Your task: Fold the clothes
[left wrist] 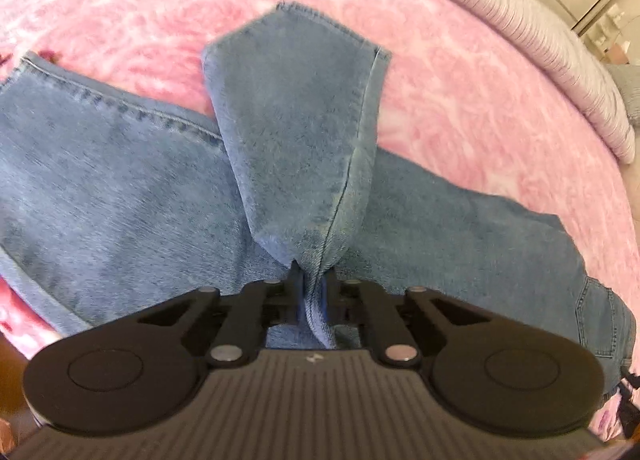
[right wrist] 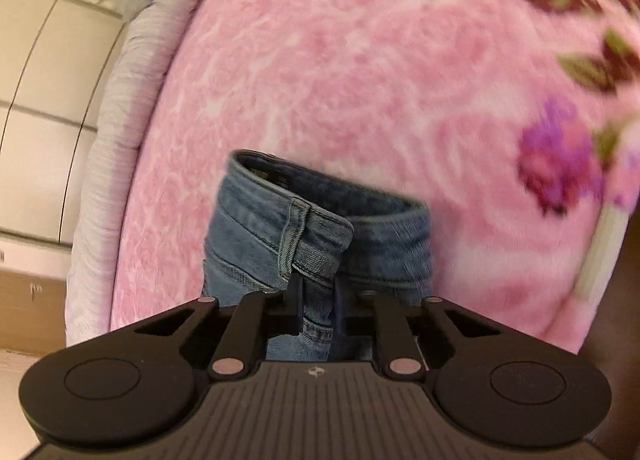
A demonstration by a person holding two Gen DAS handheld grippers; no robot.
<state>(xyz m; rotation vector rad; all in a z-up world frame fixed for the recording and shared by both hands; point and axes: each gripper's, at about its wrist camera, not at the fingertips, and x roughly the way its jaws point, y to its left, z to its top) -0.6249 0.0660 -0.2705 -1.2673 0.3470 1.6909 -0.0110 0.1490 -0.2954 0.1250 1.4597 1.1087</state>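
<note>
spreading under you is the fluffy pink floral blanket [left wrist: 460, 92], with blue denim jeans [left wrist: 120, 188] across it (one leg lifted). your left gripper [left wrist: 312, 280] pinches that leg; your right gripper [right wrist: 318, 292] clamps the waistband [right wrist: 304, 236].

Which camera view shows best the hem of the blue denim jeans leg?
The left wrist view: the stitched hem of the blue denim jeans leg is fully visible, held up by the left gripper. The right wrist view shows only the waistband.
</note>
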